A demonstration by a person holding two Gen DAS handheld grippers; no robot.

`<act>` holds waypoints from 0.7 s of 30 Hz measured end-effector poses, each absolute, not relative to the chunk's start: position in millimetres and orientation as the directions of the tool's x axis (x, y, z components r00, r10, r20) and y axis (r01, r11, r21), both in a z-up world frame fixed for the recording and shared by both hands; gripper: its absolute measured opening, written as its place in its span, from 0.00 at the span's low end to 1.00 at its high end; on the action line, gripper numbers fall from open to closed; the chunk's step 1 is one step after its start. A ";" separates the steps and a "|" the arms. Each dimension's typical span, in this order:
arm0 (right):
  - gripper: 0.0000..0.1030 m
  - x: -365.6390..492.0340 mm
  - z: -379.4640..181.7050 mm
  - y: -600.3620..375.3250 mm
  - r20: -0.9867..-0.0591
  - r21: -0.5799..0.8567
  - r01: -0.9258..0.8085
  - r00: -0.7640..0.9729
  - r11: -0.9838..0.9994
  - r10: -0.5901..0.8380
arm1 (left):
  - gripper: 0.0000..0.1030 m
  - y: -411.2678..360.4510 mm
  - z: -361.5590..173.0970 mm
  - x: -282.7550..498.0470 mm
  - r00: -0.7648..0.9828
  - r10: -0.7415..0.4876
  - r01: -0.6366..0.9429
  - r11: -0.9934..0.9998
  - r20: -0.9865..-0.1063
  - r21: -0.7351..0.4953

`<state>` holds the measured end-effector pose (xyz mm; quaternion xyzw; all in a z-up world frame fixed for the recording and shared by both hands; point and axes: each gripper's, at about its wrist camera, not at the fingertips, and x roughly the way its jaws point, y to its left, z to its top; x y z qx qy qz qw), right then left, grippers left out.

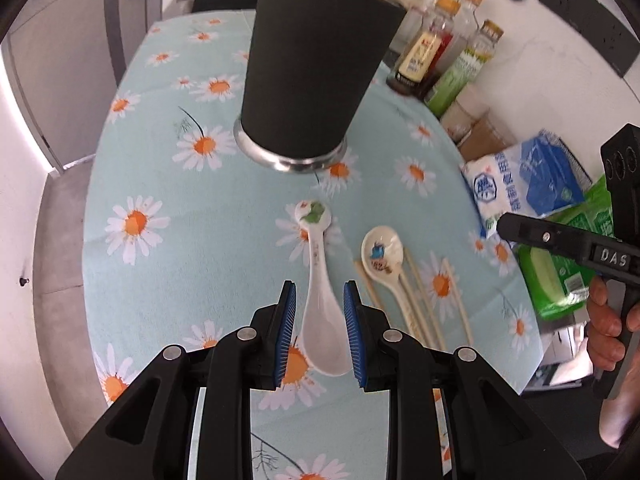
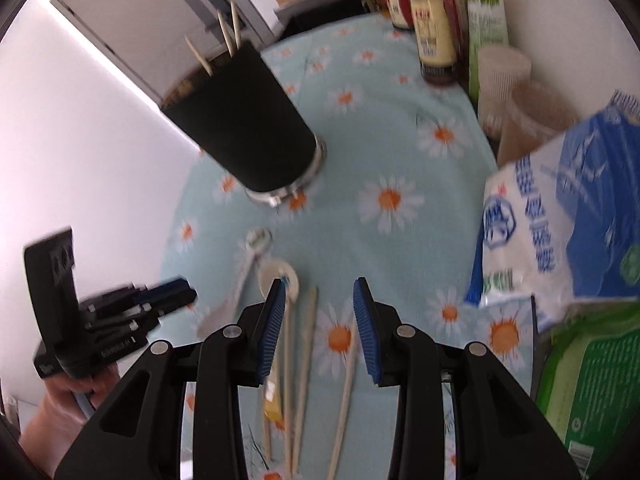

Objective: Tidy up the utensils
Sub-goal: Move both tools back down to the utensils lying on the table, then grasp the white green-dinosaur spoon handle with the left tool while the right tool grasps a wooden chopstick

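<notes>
**newbie:** Which spoon do I go for first, and with which hand?

**regular:** Your left gripper is the closer 1. Its blue pads are apart and nothing's clamped yet, but the white spoon already sits right between them. The bowl end is back toward you, under the pads, and the handle runs straight ahead, away from the tool, toward the black cup. So its long axis lines up with your fingers, and closing would pinch it across the width. I can't tell whether the pads are low enough to touch it.

**newbie:** And the right one?

**regular:** Your right gripper is spread open too, holding nothing. Chopsticks lie lengthwise between and under its fingers, pointing ahead. The second spoon is just off its left fingertip, partly hidden behind that pad.

**newbie:** How many chopsticks?

**regular:** Hard to say. The right view is smeared, and I make out maybe 3 or 4 sticks, with the near ends cut off under the tool. The cup already has 3 stick tips poking out of its top, but what's inside is hidden.
</notes>
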<state>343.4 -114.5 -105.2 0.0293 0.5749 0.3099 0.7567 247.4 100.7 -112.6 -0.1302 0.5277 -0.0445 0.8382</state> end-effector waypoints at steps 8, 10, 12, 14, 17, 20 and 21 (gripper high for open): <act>0.35 339.4 -131.0 -100.4 -0.930 0.337 -0.387 0.005 0.858 0.368 | 0.23 109.6 -133.9 258.4 0.290 -0.323 -0.001 0.941 -0.901 -0.338; 0.35 338.6 -136.5 -97.4 -0.942 0.318 -0.374 -0.021 0.871 0.335 | 0.23 112.6 -137.4 260.3 0.266 -0.347 0.002 0.933 -0.899 -0.359; 0.35 338.1 -144.8 -95.5 -0.952 0.298 -0.358 -0.049 0.885 0.301 | 0.23 115.7 -141.8 263.6 0.235 -0.366 0.003 0.927 -0.901 -0.376; 0.33 336.7 -150.5 -93.5 -0.962 0.271 -0.349 -0.057 0.897 0.268 | 0.23 118.8 -145.9 265.4 0.211 -0.384 0.000 0.920 -0.899 -0.393; 0.29 335.1 -160.2 -90.7 -0.974 0.226 -0.341 -0.072 0.912 0.214 | 0.23 123.5 -150.0 269.8 0.187 -0.406 -0.004 0.910 -0.894 -0.414; 0.27 333.0 -165.6 -87.3 -0.981 0.194 -0.342 -0.080 0.920 0.177 | 0.23 127.1 -154.8 274.5 0.148 -0.427 -0.011 0.901 -0.892 -0.433; 0.27 332.3 -165.3 -85.1 -0.984 0.177 -0.350 -0.071 0.920 0.162 | 0.23 127.4 -156.2 276.5 0.137 -0.432 -0.008 0.899 -0.892 -0.437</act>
